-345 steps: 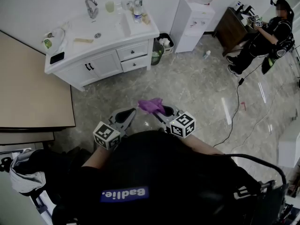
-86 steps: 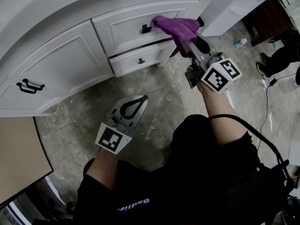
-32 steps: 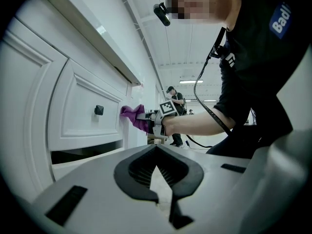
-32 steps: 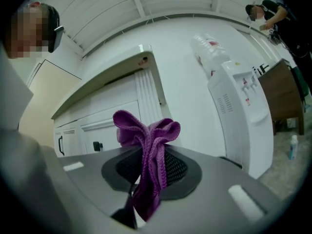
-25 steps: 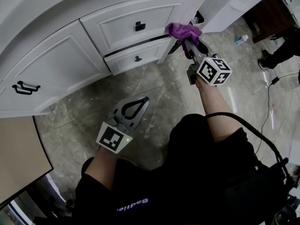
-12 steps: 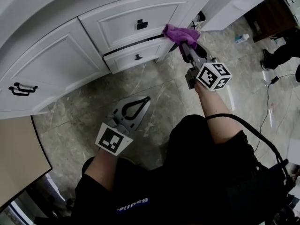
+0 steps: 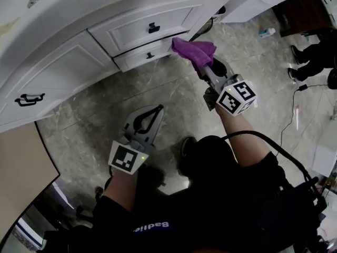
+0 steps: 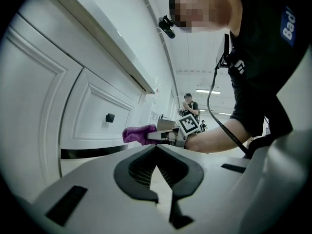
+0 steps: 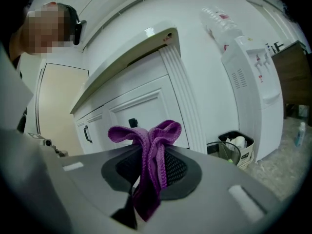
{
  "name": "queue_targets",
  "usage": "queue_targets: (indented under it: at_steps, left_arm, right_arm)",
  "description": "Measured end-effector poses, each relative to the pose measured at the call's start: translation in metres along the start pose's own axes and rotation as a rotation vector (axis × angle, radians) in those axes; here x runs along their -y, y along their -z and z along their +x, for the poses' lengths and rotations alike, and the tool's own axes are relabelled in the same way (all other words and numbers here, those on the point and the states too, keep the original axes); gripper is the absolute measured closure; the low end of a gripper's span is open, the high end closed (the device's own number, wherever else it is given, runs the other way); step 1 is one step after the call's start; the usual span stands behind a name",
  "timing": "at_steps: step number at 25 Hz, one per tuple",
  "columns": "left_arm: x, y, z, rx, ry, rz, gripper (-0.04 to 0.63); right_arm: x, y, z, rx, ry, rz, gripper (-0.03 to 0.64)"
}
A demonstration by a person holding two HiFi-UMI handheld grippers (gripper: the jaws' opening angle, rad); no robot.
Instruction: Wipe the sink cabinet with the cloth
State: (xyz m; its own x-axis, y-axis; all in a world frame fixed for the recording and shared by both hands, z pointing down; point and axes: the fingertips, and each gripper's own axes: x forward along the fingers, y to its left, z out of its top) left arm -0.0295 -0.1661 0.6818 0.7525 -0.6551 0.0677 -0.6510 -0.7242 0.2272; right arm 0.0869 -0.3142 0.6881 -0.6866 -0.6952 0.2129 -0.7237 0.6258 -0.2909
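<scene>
Now holds the purple cloth [image 7: 194, 50] bunched at the right end of the lower drawer [image 7: 138, 58] on the sink cabinet [image 7: 63, 67], apparently touching the paint, pinched fast in the right gripper [image 7: 205, 73]. Carries the left gripper [image 7: 156, 110] low over the floor, jaws together on nothing.

Could well go wrong from here: dragging a thick wad with little flat face and skipping the panel grooves; catching on the black knob [image 7: 153, 27] above and tugging loose; scraping paint with a bare jaw tip.

Shows white panelled fronts, grey marbled floor tiles [image 7: 174, 104], a lined waste bin [image 9: 243, 155] and white water dispenser [image 9: 253, 87] past the corner, a cable [image 7: 288, 115] trailing towards another person's legs [image 7: 316, 57] at far right.
</scene>
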Motion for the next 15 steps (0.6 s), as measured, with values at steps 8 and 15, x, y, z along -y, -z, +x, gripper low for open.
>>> queue_targets:
  at_steps: [8, 15]
  left_arm:
    - [0.043, -0.107, -0.038, -0.081, -0.036, -0.021, 0.606]
    - [0.087, -0.239, -0.069, -0.085, -0.033, 0.030, 0.606]
  right_arm:
    - [-0.076, -0.058, -0.050, -0.121, -0.026, 0.093, 0.540]
    - [-0.153, -0.148, -0.093, -0.095, -0.026, 0.204, 0.540]
